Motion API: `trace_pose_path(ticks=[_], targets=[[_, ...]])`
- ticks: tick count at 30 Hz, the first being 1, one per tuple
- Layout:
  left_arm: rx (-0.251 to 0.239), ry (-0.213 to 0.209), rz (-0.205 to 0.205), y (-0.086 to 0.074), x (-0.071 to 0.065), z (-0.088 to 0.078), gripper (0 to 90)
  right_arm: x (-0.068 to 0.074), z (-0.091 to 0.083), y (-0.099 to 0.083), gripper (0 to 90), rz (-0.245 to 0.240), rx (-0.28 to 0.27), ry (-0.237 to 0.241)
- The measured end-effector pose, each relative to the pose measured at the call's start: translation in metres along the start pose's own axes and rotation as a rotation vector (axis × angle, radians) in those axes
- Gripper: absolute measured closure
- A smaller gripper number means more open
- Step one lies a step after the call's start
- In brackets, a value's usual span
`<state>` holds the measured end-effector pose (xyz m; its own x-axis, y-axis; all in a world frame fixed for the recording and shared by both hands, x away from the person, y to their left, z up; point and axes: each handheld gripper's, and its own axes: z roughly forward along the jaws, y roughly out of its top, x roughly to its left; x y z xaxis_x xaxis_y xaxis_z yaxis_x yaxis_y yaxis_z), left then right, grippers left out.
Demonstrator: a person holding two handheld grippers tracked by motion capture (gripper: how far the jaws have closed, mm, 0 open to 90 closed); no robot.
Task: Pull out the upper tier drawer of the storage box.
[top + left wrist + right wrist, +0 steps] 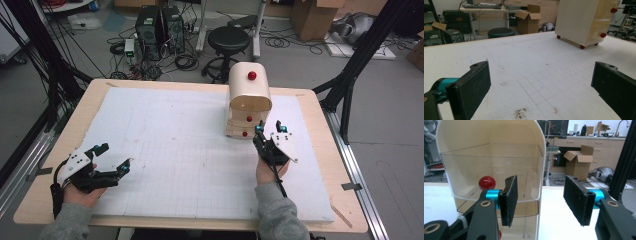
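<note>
Right gripper at the drawer unit, nothing gripped yet.

Nearest, the left gripper rests at the counter's front left, fingers wide and empty. The right gripper is just in front of the cream drawer unit, fingers wide, holding nothing, level with its clear drawers; a red knob sits beside the left finger. All grasping and pulling looks still ahead. The lowest drawer is cut off, and whether the drawers hold anything is hard to tell.

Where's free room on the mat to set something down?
Free: the white mat between the left gripper and the drawer cabinet, plus its far-left part. Crowded: the right gripper sits right at the cabinet's drawers.
</note>
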<state>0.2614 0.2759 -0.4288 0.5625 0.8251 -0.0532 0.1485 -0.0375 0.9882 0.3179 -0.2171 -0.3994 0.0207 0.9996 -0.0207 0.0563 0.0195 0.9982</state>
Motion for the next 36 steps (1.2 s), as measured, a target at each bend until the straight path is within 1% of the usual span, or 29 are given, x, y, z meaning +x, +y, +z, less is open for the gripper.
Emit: trace_pose_path(ticks=[5, 11, 19, 23, 24, 25, 26, 27, 30, 31, 32, 36], targets=[[-0.002, -0.001, 0.001, 0.000, -0.001, 0.000, 2.9, 0.000, 0.000, 0.000, 44.6, 0.004, 0.005, 0.003], [-0.002, -0.001, 0.001, 0.000, 0.000, 0.000, 2.9, 0.000, 0.000, 0.000, 44.7, 0.002, -0.002, 0.000], [0.001, -0.007, 0.001, 0.001, -0.003, 0.002, 2.9, 0.004, -0.002, 0.003, 44.7, 0.008, -0.008, 0.002], [-0.004, -0.010, 0.000, 0.001, -0.004, 0.002, 2.9, 0.014, -0.004, 0.006, 44.7, -0.011, -0.024, 0.006], [-0.006, -0.008, 0.000, 0.002, -0.004, 0.002, 2.9, 0.017, -0.005, 0.007, 44.7, -0.006, -0.022, 0.012], [-0.006, -0.008, 0.000, 0.002, -0.004, 0.002, 2.9, 0.017, -0.005, 0.007, 44.7, -0.006, -0.022, 0.012], [-0.005, -0.010, 0.004, 0.002, -0.003, 0.001, 2.9, 0.024, -0.005, 0.007, 44.6, -0.009, -0.014, 0.016], [-0.009, -0.011, -0.001, 0.002, -0.004, 0.001, 2.9, 0.027, -0.006, 0.007, 44.7, -0.014, -0.014, 0.014], [-0.011, -0.006, -0.005, 0.002, -0.002, 0.000, 2.9, 0.036, -0.006, 0.006, 44.6, -0.024, -0.021, 0.019], [-0.011, -0.006, -0.005, 0.002, -0.002, 0.000, 2.9, 0.036, -0.006, 0.006, 44.6, -0.024, -0.021, 0.019], [-0.009, -0.004, -0.004, 0.002, -0.001, 0.000, 2.9, 0.042, -0.006, 0.006, 44.7, -0.027, -0.017, 0.022], [-0.012, -0.004, -0.005, 0.002, -0.001, 0.000, 2.9, 0.054, -0.004, 0.005, 44.6, -0.028, -0.006, 0.037]])
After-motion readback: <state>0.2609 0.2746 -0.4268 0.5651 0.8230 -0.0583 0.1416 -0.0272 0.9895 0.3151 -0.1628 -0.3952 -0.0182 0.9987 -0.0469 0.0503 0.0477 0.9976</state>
